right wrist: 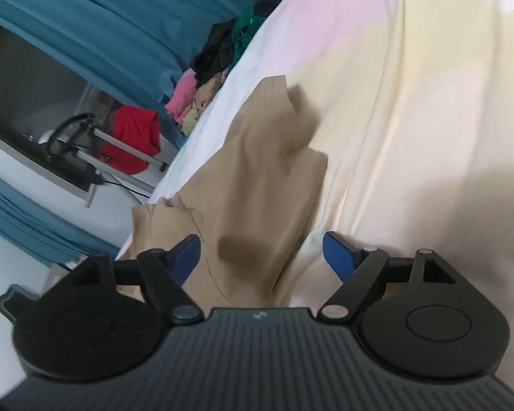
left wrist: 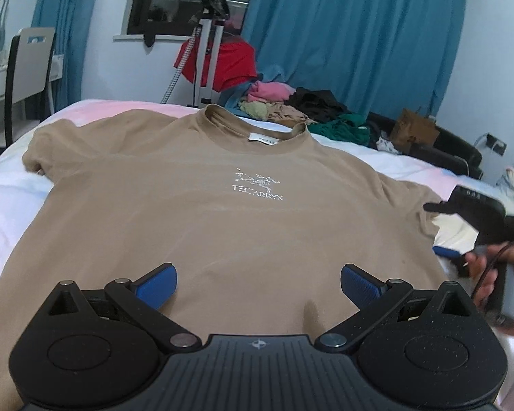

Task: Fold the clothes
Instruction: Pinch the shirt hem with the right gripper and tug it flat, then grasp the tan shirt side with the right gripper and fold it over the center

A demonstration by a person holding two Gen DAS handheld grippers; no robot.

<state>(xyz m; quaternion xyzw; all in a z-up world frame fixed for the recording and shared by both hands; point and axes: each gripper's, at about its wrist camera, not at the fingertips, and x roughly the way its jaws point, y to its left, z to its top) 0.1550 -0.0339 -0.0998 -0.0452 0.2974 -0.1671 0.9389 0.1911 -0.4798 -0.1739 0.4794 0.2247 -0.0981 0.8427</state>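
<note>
Jaws spread on both left gripper (left wrist: 258, 282) and right gripper (right wrist: 261, 255), gripping nothing, above tan T-shirt (left wrist: 222, 212) lying face-up across bed (left wrist: 3, 205); soft, light, limp, probably best pinched at sleeve (right wrist: 274, 157) or hem.

Teal curtains (left wrist: 353, 34) flank a dark window (left wrist: 188, 0) behind the bed (left wrist: 3, 205).

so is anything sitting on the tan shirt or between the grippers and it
Nothing visible. The tan t-shirt lies bare on the bed; the clothes pile sits beyond its collar. Left gripper and right gripper are open above it.
</note>
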